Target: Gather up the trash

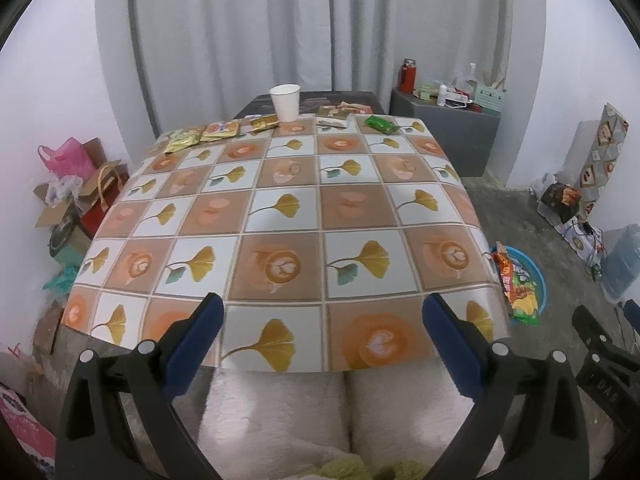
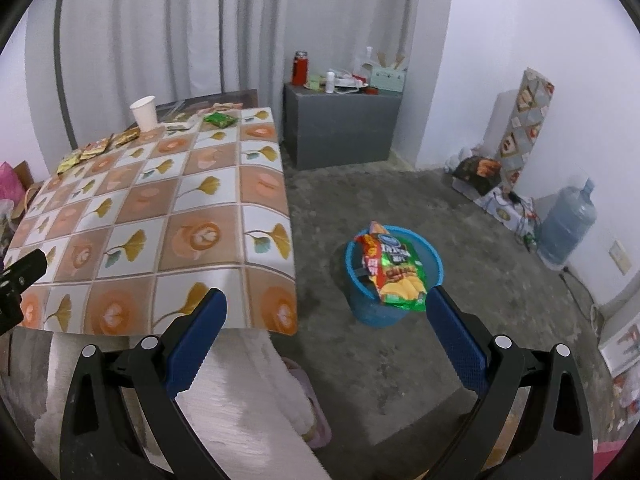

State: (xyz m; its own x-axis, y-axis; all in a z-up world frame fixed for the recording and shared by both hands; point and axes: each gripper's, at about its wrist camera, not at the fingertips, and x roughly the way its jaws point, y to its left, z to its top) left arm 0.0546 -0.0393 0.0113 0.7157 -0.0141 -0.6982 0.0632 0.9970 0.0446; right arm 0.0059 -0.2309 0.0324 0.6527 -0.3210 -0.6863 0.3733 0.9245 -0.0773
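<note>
Both claws were found idle, nothing gripped. The left gripper (image 1: pixel 322 312), w/ blue-padded black fingers, was held spread wide above the near edge of the table covered in a glossy checked ginkgo-leaf cloth (image 1: pixel 280 216). The right gripper (image 2: pixel 326 308), same build, was likewise spread wide, over the table's near right corner and grey concrete floor (image 2: pixel 400 184).

Trash on table, left wrist view: a row was noted along the far edge, approx. 11 to 1 o'clock. A white paper cup (image 1: pixel 285 102) stood upright at 12 o'clock. Gold and yellow snack wrappers (image 1: pixel 208 134) lay at 11 o'clock, left of the cup. A pale flat packet (image 1: pixel 334 122) lay just right of the cup; a crumpled green foil wrapper (image 1: pixel 381 124) at 1 o'clock.

Off table: a round blue plastic bin (image 2: pixel 394 276) was seen on the floor at approx. 1 o'clock in the right wrist view, near the table's right side. A large red-green crisp bag (image 2: pixel 394 270) lay across its rim, partly overhanging.
</note>
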